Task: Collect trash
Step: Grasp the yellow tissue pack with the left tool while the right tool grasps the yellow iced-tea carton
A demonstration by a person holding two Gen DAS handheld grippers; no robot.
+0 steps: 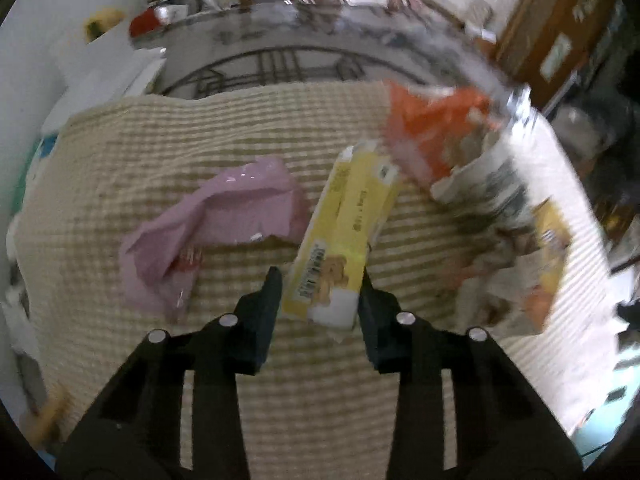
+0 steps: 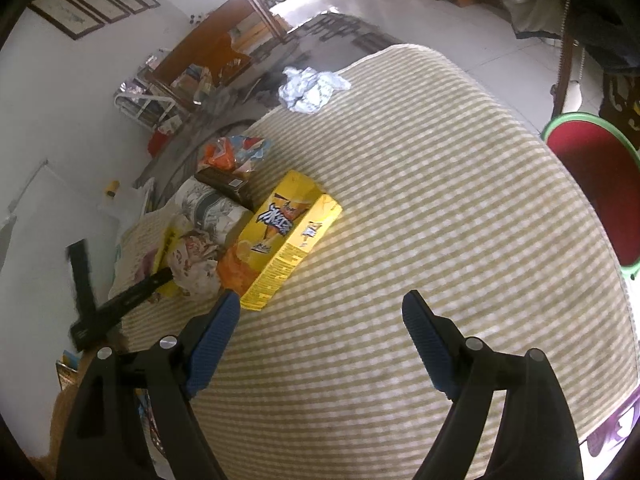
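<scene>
In the left wrist view my left gripper point(image 1: 320, 280) holds the near end of a long yellow snack box point(image 1: 346, 236) between its fingers, over the striped cloth point(image 1: 280, 380). A crumpled pink wrapper point(image 1: 216, 220) lies to the left, an orange bag point(image 1: 432, 132) to the upper right. In the right wrist view my right gripper point(image 2: 320, 300) is open and empty above the cloth point(image 2: 440, 220). A yellow drink carton point(image 2: 286, 236) lies just ahead of its left finger, beside crumpled paper point(image 2: 194, 264) and an orange wrapper point(image 2: 218, 154).
Crumpled white foil point(image 2: 310, 88) lies at the cloth's far edge. A red stool with a green rim point(image 2: 596, 184) stands to the right. A dark box point(image 2: 228, 188) and a patterned bundle point(image 2: 208, 208) sit behind the carton. Cluttered shelves and floor surround the table.
</scene>
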